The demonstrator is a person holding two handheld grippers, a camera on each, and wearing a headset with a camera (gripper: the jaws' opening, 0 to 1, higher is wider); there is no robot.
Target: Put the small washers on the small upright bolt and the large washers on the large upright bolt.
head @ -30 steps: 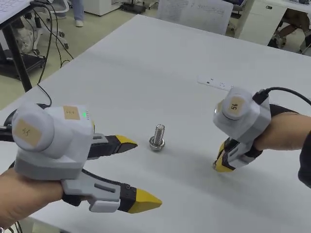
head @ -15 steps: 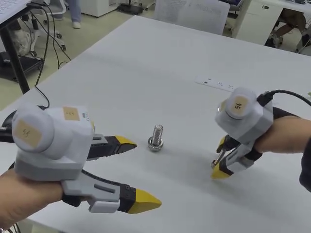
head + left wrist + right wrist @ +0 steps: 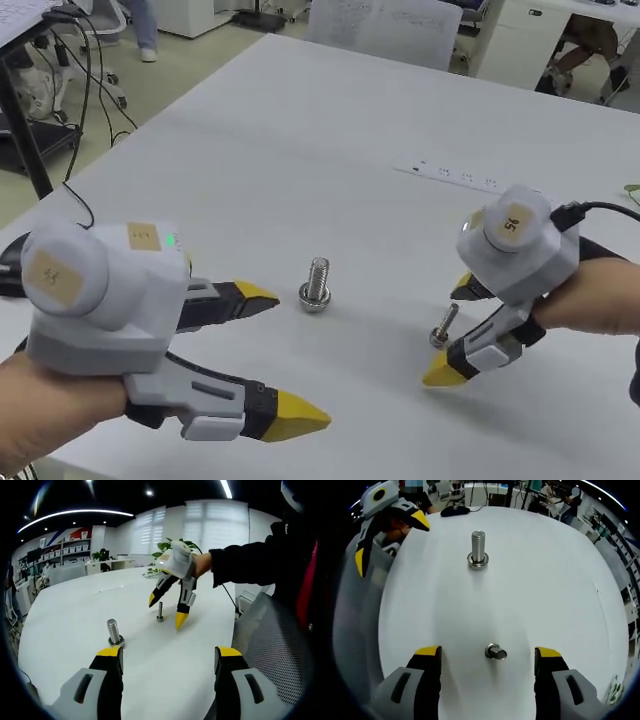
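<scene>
**Partner:** Where are the bolts?

**Me:** The large bolt (image 3: 316, 284) stands mid-tabletop (image 3: 300, 150), near my left gripper (image 3: 283, 352). The small bolt (image 3: 444, 322) stands between the jaws of my right gripper (image 3: 451, 333), touching neither as far as I can tell.

**Partner:** And your jaws?

**Me:** Both pairs are spread wide and hold nothing.

**Partner:** What could go wrong?

**Me:** The small bolt balances on its head, which is a narrow footing. If my right hand drifts sideways or lifts off at a slant, a jaw tip could clip the shank and topple it. The large one looks steadier, with a washer (image 3: 314, 301) at its foot.

**Partner:** Which way do they point?

**Me:** Both have the head down on the tabletop and the threaded end up, so the long axis is roughly vertical. In the head view the small one seems to lean a little. In the left gripper view it looks straight, so I wouldn't swear to the lean.
</scene>
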